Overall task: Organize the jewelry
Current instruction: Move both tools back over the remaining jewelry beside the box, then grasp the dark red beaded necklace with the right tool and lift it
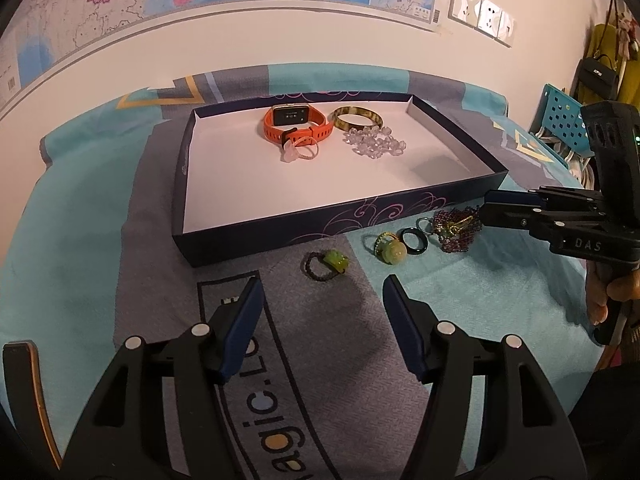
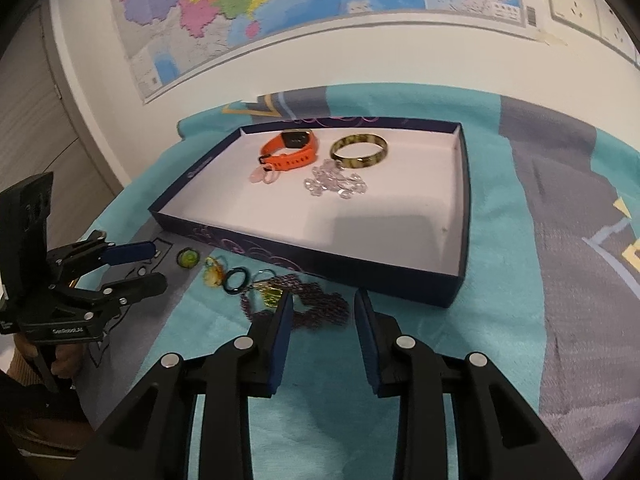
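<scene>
A dark blue box tray (image 1: pixel 280 229) (image 2: pixel 320 261) holds an orange watch (image 1: pixel 296 122), a mottled bangle (image 1: pixel 357 118), clear crystal beads (image 1: pixel 376 144) and a pink ring (image 1: pixel 300 152). In front of it on the cloth lie a green bead ring (image 1: pixel 326 266) (image 2: pixel 188 258), a yellow-green ring (image 1: pixel 390 250) (image 2: pixel 214 274), a dark ring (image 1: pixel 415 241) (image 2: pixel 237 280) and a purple bead necklace (image 1: pixel 456 232) (image 2: pixel 320 308). My left gripper (image 1: pixel 322 284) (image 2: pixel 158 266) is open, just short of the green bead ring. My right gripper (image 2: pixel 324 296) (image 1: pixel 485 207) stands open over the necklace, with beads between its fingers.
A teal and grey blanket (image 1: pixel 80 272) covers the surface. A wall with a map (image 2: pixel 280 8) and sockets (image 1: pixel 482 12) rises behind the tray. A blue perforated basket (image 1: pixel 564 120) and hanging bags stand at the far right. A hand (image 1: pixel 612 292) grips the right tool.
</scene>
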A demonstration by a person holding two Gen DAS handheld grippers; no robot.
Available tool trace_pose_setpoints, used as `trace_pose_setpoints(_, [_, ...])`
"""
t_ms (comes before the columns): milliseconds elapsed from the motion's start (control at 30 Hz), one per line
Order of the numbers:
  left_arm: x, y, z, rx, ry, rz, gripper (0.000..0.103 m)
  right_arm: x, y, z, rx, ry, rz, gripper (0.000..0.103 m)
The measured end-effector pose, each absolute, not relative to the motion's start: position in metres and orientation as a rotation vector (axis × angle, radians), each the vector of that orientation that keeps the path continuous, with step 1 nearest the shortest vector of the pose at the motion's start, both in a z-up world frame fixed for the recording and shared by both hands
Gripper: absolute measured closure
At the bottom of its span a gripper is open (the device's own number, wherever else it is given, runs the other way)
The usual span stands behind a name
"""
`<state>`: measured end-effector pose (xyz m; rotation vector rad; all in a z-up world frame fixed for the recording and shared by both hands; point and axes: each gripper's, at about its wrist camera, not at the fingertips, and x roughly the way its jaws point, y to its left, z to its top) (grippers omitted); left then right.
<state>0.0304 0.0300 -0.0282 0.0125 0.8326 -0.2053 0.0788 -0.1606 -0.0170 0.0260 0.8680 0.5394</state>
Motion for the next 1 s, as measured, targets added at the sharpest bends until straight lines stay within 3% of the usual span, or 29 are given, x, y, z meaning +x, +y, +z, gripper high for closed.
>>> trace_pose_setpoints(333, [0.033, 0.033, -0.03, -0.002, 0.845, -0.208, 0.042, 0.085, -0.166, -0.023, 0.065, 0.899, 0.53, 0.073])
trace_pose_setpoints(400, [0.033, 0.033, -0.03, -0.001, 0.846, -0.212, 0.042, 0.085, -0.166, -0.024, 0.066, 0.903, 0.537, 0.079])
trace_pose_setpoints(433, [0.034, 0.033, -0.03, 0.0, 0.847, -0.212, 0.042, 0.086, -0.166, -0.025, 0.063, 0.906, 0.541, 0.09])
trace_pose_setpoints(533, [0.034, 0.032, -0.03, 0.001, 0.85, -0.215, 0.041, 0.084, -0.164, -0.024, 0.056, 0.899, 0.547, 0.097])
trace_pose_setpoints(1000, [0.024, 0.016, -0.02, 0.015, 0.815, -0.304, 0.041, 0.065, -0.157, 0.017, 0.09, 0.778, 0.674, 0.103])
